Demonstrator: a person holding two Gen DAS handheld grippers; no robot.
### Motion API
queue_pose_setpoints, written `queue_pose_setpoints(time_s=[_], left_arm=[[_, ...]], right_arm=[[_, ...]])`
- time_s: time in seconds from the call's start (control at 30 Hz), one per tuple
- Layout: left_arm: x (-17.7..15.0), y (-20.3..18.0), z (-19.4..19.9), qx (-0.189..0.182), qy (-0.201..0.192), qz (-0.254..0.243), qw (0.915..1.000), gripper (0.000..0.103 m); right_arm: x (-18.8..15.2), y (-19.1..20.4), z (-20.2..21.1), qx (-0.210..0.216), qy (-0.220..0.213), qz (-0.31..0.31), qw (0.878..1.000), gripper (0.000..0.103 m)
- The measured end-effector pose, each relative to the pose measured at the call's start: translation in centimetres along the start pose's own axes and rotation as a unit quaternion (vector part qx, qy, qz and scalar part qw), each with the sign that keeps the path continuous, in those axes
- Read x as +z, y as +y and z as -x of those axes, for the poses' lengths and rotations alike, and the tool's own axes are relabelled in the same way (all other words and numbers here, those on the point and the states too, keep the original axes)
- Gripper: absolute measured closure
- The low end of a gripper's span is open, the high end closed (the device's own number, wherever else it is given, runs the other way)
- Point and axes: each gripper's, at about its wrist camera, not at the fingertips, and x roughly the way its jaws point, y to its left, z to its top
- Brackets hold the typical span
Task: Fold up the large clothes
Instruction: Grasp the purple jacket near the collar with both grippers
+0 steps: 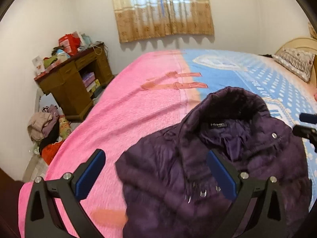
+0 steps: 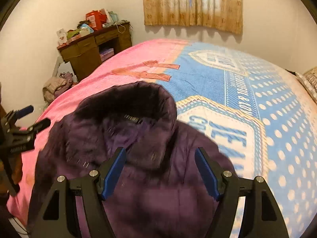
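Both tongs, the left gripper [image 1: 156,175] and right gripper [image 2: 160,172], hang apart and empty above the purple jacket [image 1: 208,158] on the bed [image 1: 138,103]. Folding looks barely begun; next, I'd guess, each needs a grip on a near jacket edge.

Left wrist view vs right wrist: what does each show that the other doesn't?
Left wrist only: a readable neck label, a snap button and the patterned pillow. Right wrist only: the blanket's large blue lettering. Both: the purple jacket on the pink-and-blue blanket, the cluttered desk, the curtain, and both grippers open.
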Motion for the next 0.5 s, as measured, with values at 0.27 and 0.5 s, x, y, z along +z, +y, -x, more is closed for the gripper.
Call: queue_pose_setpoints(time_s=[0.27, 0.5], left_arm=[[2.3, -2.6, -5.5, 0.028, 0.020, -0.064, 0.9973, 0.009], [2.1, -3.5, -6.9, -0.011, 0.059, -0.096, 0.9935, 0.088]], right_arm=[[3.8, -0.6, -8.2, -0.043, 0.039, 0.028, 0.998, 0.052], [2.2, -0.2, -7.5, -0.036, 0.032, 0.065, 0.997, 0.093]])
